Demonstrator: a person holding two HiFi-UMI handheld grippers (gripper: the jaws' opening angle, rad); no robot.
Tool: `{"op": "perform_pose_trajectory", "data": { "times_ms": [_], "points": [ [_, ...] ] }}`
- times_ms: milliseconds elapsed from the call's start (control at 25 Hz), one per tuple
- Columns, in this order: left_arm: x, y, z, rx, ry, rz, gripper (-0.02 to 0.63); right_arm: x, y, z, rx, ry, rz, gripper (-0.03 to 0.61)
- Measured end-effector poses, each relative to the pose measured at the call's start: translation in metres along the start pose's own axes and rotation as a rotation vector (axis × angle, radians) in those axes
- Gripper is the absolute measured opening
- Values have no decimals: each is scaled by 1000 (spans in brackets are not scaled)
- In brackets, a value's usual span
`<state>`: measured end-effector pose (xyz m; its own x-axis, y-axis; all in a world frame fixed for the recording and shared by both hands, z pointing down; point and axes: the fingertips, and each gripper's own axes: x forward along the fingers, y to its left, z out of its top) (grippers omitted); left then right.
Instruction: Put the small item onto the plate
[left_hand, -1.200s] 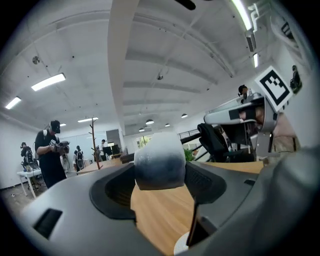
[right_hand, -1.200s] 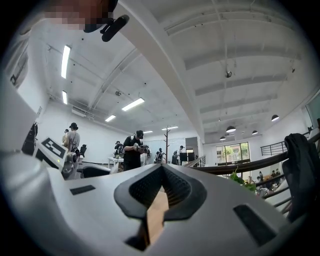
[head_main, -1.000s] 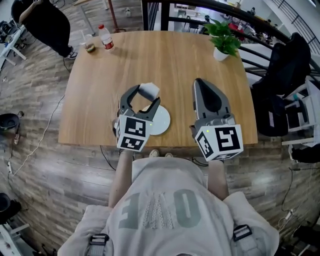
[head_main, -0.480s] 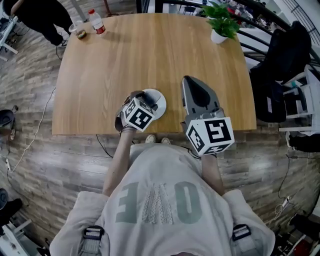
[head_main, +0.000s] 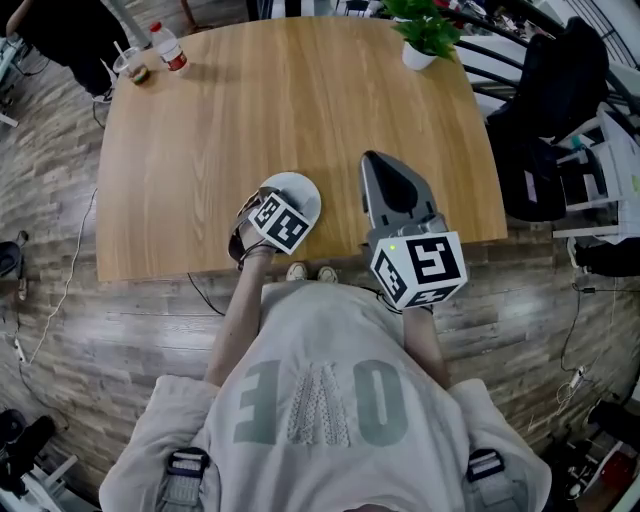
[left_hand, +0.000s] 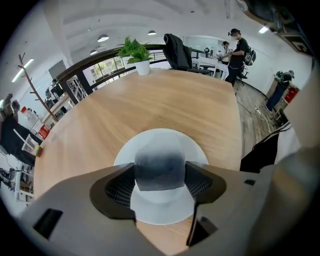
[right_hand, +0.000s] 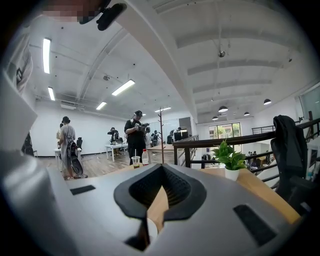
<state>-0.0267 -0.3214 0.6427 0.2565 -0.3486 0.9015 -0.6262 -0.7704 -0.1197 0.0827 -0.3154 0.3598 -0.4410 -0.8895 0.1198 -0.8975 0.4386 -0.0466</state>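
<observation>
A small white item (left_hand: 160, 165) with a grey shaded face is pinched between the dark pads of my left gripper (left_hand: 160, 176). Right under it, near the front edge of the wooden table (head_main: 300, 110), lies a white round plate (left_hand: 161, 214); whether the item touches it I cannot tell. From the head view only the plate's (head_main: 303, 190) far rim shows, because the left gripper (head_main: 279, 216) and its marker cube cover the rest and hide the item. My right gripper (head_main: 376, 160) hovers to the right of the plate, shut and empty; its tips (right_hand: 162, 166) meet.
A potted plant (head_main: 425, 35) stands at the table's far right corner. A bottle (head_main: 167, 47) and a cup (head_main: 130, 65) stand at the far left corner. A chair draped in black (head_main: 560, 90) is off to the right. The table's front edge (head_main: 200, 268) runs just before my grippers.
My left gripper has tipped down and moved over the plate with the item in it, so its marker cube now covers most of the plate. The right gripper has stayed shut beside it.
</observation>
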Motion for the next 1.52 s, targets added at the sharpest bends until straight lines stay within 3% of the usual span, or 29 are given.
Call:
{"op": "perform_pose_trajectory", "data": {
  "times_ms": [200,600,840,960,1040,1160,1240,1400,1520],
  "points": [
    [3,1,6,46,11,43,311,-5,-5,-2,14,2,-18,17],
    [2,4,11,29,-42,64,312,-2,-1,-3,28,0,4,17],
    [-28,14,34,-102,-170,50,311,4,0,2,13,-8,22,17],
    [-65,35,63,-172,-305,73,311,9,-2,11,-9,-25,26,17],
    [-102,54,89,-206,-449,115,298,14,-3,20,-29,-45,27,17],
    [-171,83,123,-227,-688,260,156,21,-3,34,-60,-76,28,17],
    [-221,97,137,-240,-852,373,9,25,-3,42,-79,-99,22,17],
    [-306,108,145,-298,-1147,498,8,29,-2,62,-119,-164,-9,17],
    [-344,109,144,-283,-1238,575,8,29,1,80,-133,-226,-11,17]
  ]
}}
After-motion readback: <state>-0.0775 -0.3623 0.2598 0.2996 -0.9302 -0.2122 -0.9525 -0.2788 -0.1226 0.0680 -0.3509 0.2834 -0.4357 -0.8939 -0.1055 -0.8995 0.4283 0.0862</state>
